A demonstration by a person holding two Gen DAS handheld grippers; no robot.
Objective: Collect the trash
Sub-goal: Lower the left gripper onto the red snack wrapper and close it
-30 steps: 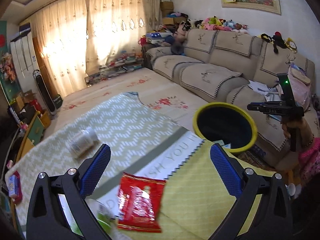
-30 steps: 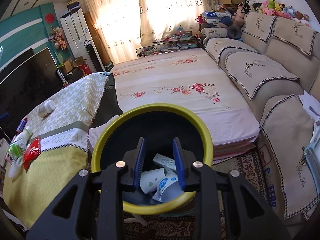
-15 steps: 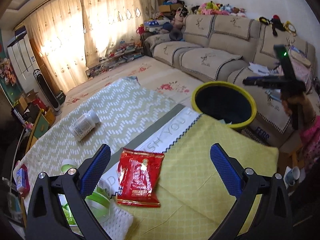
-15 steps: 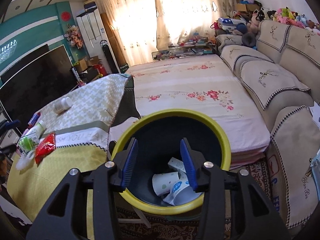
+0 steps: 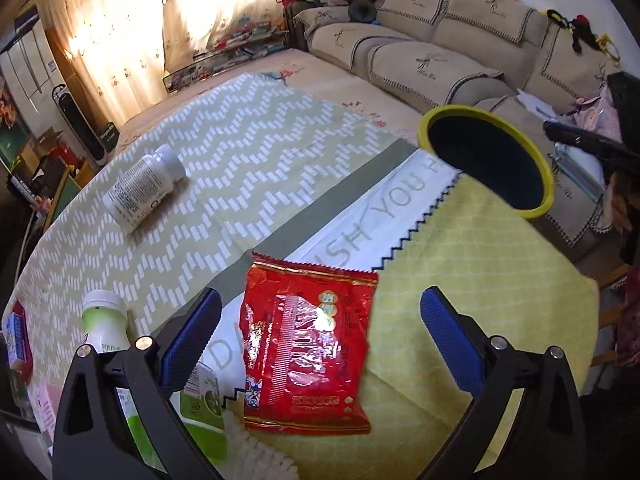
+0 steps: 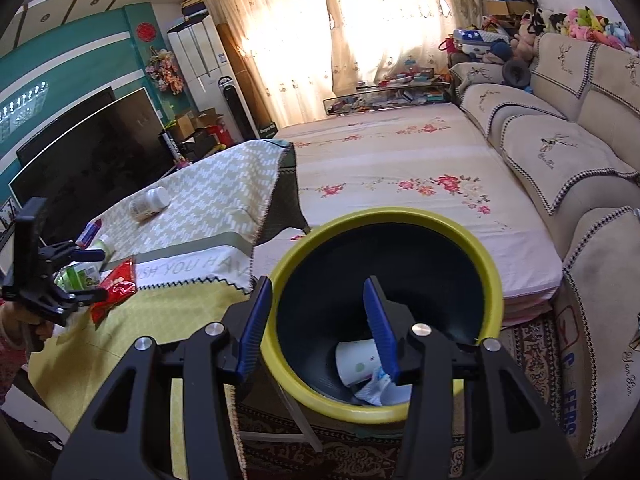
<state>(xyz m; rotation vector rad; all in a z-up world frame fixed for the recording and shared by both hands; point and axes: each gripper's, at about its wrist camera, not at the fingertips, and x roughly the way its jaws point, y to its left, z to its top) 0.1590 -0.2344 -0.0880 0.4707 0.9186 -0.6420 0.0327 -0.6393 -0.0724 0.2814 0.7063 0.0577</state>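
Observation:
A red snack packet (image 5: 308, 344) lies flat on the yellow part of the tablecloth. My left gripper (image 5: 320, 296) hovers just above it, open wide, its blue pads on either side of the packet and not touching it. The same packet (image 6: 120, 284) and left gripper (image 6: 90, 276) show at the left of the right wrist view. My right gripper (image 6: 318, 286) hangs open over the near rim of the yellow bin (image 6: 384, 214) with nothing between its pads. A paper cup (image 6: 356, 364) and crumpled wrappers lie at the bin's bottom.
A white pill bottle (image 5: 144, 186) lies on the zigzag cloth at the far left. A green-labelled bottle (image 5: 106, 320) stands beside my left finger. The bin (image 5: 444, 112) stands off the table's right end, with a sofa (image 5: 420, 64) behind it.
My left gripper has dropped and tilted down toward the red packet, which now fills the space between its pads. The right gripper's jaws have widened and it has shifted left over the bin's rim.

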